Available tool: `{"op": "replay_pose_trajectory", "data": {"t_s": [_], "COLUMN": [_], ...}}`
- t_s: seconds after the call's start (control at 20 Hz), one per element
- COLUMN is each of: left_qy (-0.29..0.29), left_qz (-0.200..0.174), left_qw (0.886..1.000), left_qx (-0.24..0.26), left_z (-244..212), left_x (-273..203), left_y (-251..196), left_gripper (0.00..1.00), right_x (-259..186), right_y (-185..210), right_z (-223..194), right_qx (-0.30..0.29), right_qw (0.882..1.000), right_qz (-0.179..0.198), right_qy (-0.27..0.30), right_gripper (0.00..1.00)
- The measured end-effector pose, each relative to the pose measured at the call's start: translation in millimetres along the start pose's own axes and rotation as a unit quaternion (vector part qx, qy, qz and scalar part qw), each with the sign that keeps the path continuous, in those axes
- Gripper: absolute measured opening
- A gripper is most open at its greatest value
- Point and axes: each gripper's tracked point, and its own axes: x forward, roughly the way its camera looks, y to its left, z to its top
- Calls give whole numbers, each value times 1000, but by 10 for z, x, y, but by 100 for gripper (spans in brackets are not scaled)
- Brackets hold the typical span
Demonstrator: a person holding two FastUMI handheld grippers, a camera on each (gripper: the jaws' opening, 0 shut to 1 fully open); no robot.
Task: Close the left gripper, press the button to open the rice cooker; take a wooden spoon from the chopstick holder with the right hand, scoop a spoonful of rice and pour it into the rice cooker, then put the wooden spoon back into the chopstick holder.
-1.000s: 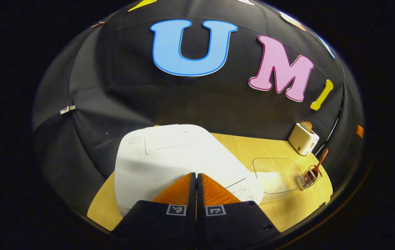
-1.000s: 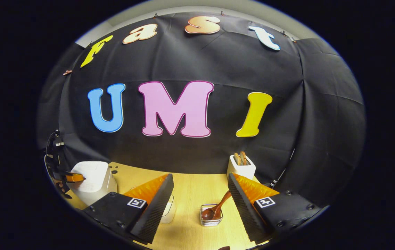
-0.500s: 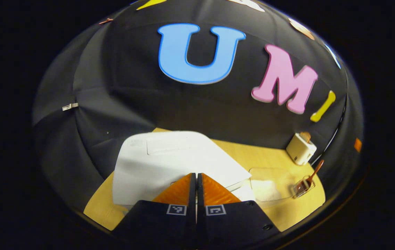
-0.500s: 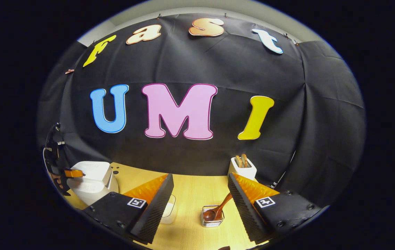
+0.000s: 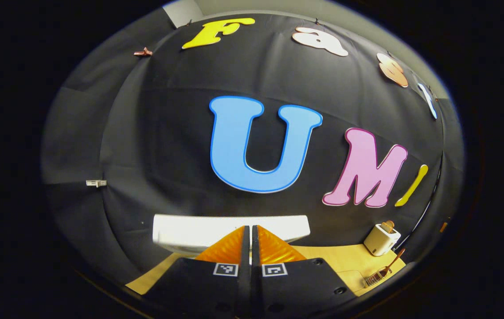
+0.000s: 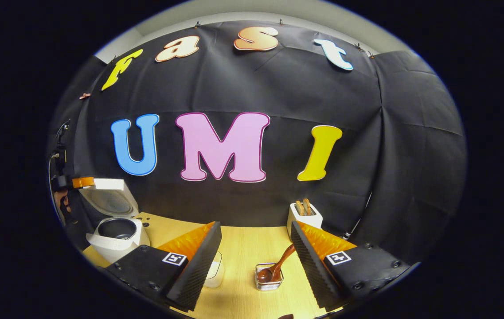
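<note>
The rice cooker [image 6: 116, 237] stands at the lower left of the right gripper view with its lid [image 6: 109, 196] raised and the dark inner pot exposed; the opening step is judged complete. In the left gripper view the lid's front edge [image 5: 229, 230] lies as a white band just above the fingertips at lower centre.

The left gripper [image 5: 250, 230] is seen with its fingers pressed together, nothing between them. In the right gripper view the same gripper [image 6: 81, 182] is at the left edge, level with the raised lid's front edge; contact cannot be confirmed.

The right gripper [image 6: 256, 241] is spread wide and holds nothing. The wooden spoon [image 6: 276, 267] rests in the chopstick holder [image 6: 269, 278] at lower centre, between the two fingers in the picture and farther off. Its handle leans toward the upper right, near the right finger. The clear container of rice [image 6: 215, 269] is just beside the left finger, largely hidden.

The step in hand is judged to be the pick-up of the spoon:

1. The fingers are to be kept wide during the approach.
2. The handle is to be centred between the pads, above the holder's rim.
3. The spoon is to be drawn out along its own tilt, so that the light wire holder is not tipped.

The toaster [image 6: 304, 217] behind is to be avoided.
</note>
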Motion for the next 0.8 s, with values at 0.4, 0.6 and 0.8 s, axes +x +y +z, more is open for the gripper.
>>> {"op": "replay_pose_trajectory", "data": {"t_s": [0.4,0.6,0.8], "left_qy": [-78,-64,-40], "left_qz": [-19,-29,-47], "left_qw": [997,997,997], "left_qx": [19,42,49], "left_z": [376,274,101], "left_x": [-279,-379,-440], "left_y": [-133,-262,-487], "left_gripper": [43,85,95], "right_x": [-2,104,348], "right_y": [-45,-58,-178], "right_z": [-165,-399,-877], "right_qx": [9,24,52], "right_qw": [1000,999,996], "right_qz": [-3,12,25], "right_qy": [14,31,70], "right_gripper": [98,98,98]}}
